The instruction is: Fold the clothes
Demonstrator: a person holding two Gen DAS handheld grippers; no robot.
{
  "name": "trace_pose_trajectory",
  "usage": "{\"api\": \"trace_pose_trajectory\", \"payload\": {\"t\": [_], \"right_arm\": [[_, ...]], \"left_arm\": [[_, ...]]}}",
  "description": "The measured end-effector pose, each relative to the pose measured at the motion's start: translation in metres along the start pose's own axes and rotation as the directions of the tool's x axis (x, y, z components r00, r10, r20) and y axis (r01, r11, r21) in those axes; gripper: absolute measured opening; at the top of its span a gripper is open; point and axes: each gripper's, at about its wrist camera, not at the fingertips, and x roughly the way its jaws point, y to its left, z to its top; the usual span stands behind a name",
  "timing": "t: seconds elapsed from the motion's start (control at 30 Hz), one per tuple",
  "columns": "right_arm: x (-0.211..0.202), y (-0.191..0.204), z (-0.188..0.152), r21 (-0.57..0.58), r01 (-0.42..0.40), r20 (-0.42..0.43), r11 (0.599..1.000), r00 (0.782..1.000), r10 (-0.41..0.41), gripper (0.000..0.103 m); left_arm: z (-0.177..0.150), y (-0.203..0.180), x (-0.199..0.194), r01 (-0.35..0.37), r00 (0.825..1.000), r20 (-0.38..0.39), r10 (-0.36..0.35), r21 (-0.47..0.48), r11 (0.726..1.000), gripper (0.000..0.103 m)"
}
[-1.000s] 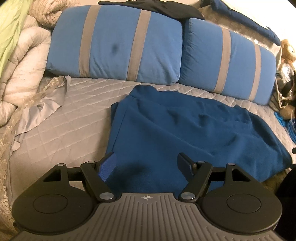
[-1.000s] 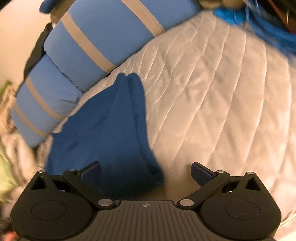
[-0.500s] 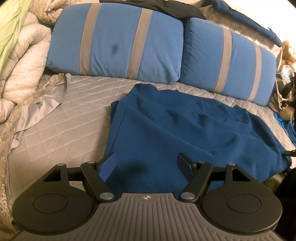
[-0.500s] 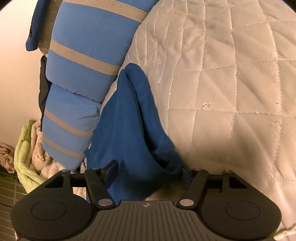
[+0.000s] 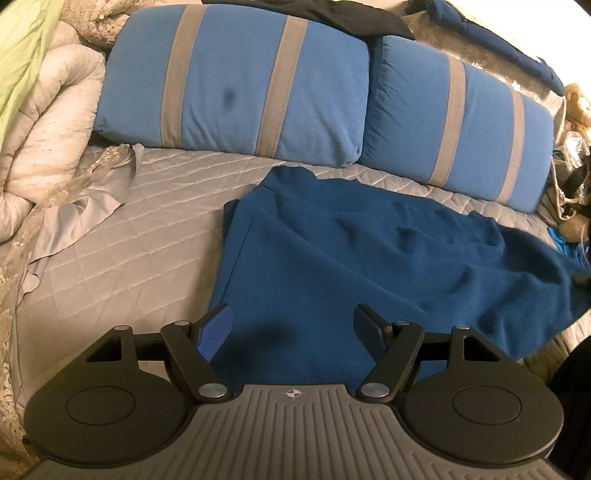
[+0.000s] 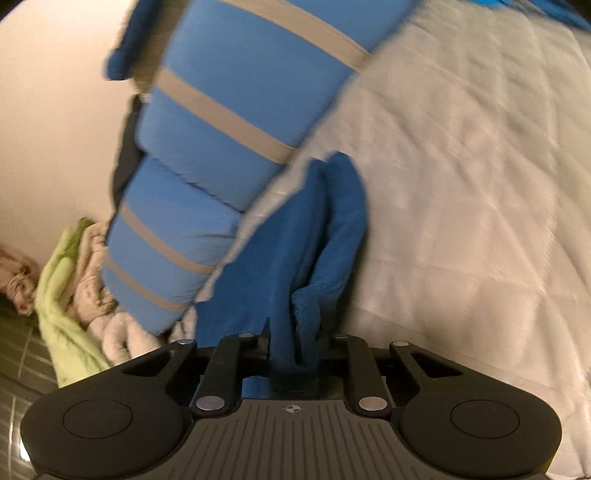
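- The dark blue garment point(image 5: 369, 266) lies spread and rumpled across the quilted grey bed point(image 5: 147, 243), its far edge just short of the two blue pillows with grey stripes point(image 5: 236, 81).
- From the left wrist view the whole spread of it shows; the left gripper point(image 5: 291, 325) hangs over the near edge with its jaws wide apart and nothing pinched between the blue fingertips point(image 5: 216, 328).
- The right wrist view shows only a bunched corner of the garment point(image 6: 317, 236), drawn up into a ridge. The right gripper point(image 6: 293, 339) is closing on that fold, the cloth squeezed between the jaws; this view is blurred.
- Only the left view takes in the rolled cream duvet point(image 5: 48, 122), the black cloth point(image 5: 332, 14) on top of the pillows and the clutter at the bed's far right.
- Only the right view shows the bare wall point(image 6: 55, 92) and some green fabric point(image 6: 66, 295).
- No readable lettering anywhere; each gripper body carries just a small crosshair mark point(image 5: 293, 393).
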Motion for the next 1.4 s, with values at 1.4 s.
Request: {"api": "trace_pose_trajectory", "payload": {"t": [1.4], "right_arm": [[0.295,0.282,-0.233,-0.763,-0.143,-0.382,0.631,0.887,-0.26,0.02]], "left_arm": [[-0.054,0.139,-0.091,-0.127,0.982,0.087,0.169,-0.362,0.923,0.072]]}}
